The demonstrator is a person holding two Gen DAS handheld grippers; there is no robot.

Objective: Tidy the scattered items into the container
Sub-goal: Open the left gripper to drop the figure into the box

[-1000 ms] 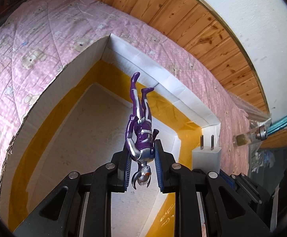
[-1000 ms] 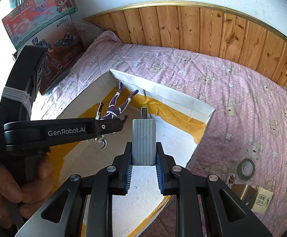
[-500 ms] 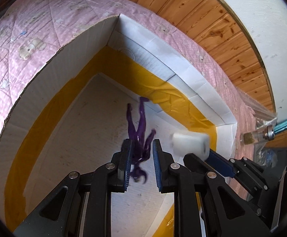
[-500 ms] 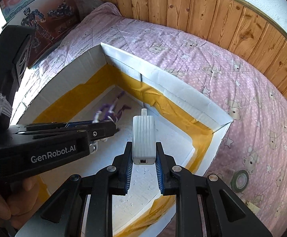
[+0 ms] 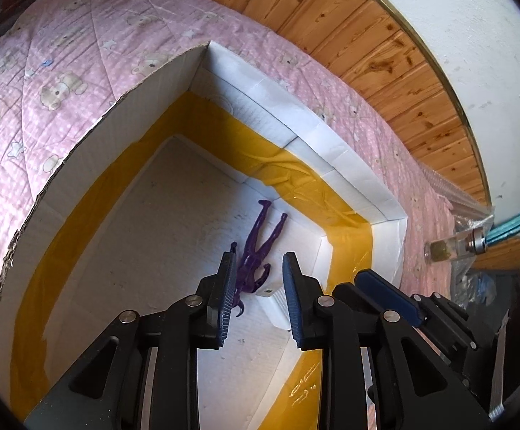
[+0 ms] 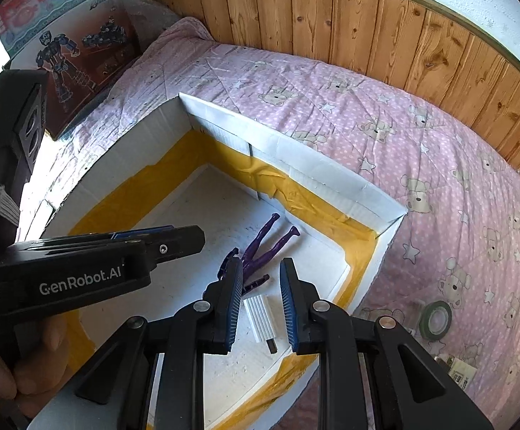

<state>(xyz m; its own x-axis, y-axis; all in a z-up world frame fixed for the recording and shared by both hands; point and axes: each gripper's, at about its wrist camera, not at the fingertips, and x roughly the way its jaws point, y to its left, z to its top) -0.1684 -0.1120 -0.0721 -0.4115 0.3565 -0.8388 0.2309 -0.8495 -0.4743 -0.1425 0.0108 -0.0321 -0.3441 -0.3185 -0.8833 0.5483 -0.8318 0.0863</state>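
A white box with yellow tape (image 5: 349, 179) (image 6: 295, 168) stands on the pink bed. A purple toy figure (image 5: 260, 247) (image 6: 263, 247) lies flat on the box floor. A white charger plug (image 6: 260, 317) (image 5: 278, 304) lies beside it. My left gripper (image 5: 256, 279) is open and empty above the figure; its body also shows at the left in the right wrist view (image 6: 91, 268). My right gripper (image 6: 261, 279) is open and empty above the plug.
The pink bear-print quilt (image 6: 421, 143) surrounds the box. A green tape roll (image 6: 437, 319), a small glass jar (image 5: 449, 249) and a labelled packet (image 6: 460, 372) lie on it to the right. A wooden headboard (image 6: 385, 25) runs behind. Toy boxes (image 6: 73, 46) stand at the far left.
Both grippers opened. The purple figure dropped from the left gripper and the white plug from the right gripper; both now lie on the box floor.
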